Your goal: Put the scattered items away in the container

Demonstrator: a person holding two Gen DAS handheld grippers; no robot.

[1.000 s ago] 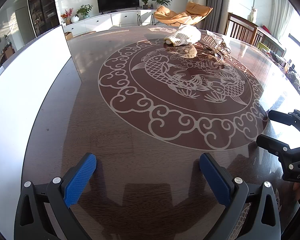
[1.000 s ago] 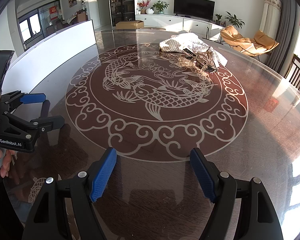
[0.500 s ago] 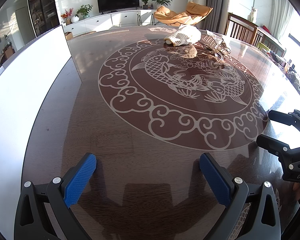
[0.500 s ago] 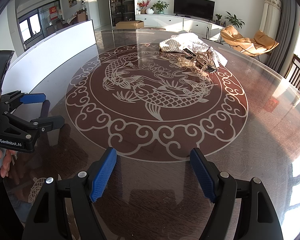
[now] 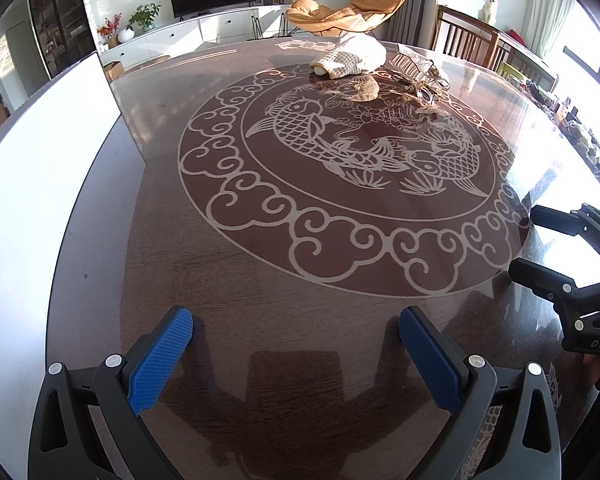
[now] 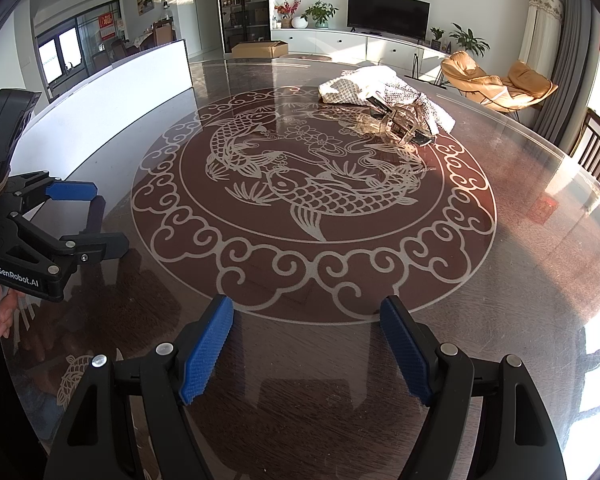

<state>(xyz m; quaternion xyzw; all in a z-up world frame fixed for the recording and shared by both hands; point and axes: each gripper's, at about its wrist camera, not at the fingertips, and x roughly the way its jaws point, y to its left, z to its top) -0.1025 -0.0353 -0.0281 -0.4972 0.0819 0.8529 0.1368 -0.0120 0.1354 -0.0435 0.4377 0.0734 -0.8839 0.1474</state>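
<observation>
My left gripper [image 5: 296, 328] and right gripper [image 6: 306, 316] hung over the bare near table [image 5: 300, 280], jaws wide apart, gripping nothing. Well beyond them, past the fish pattern, lay a white cloth [image 6: 364, 84] and clear clutter [image 6: 400, 124]. Only the left view showed a cat [image 5: 489, 4].
</observation>
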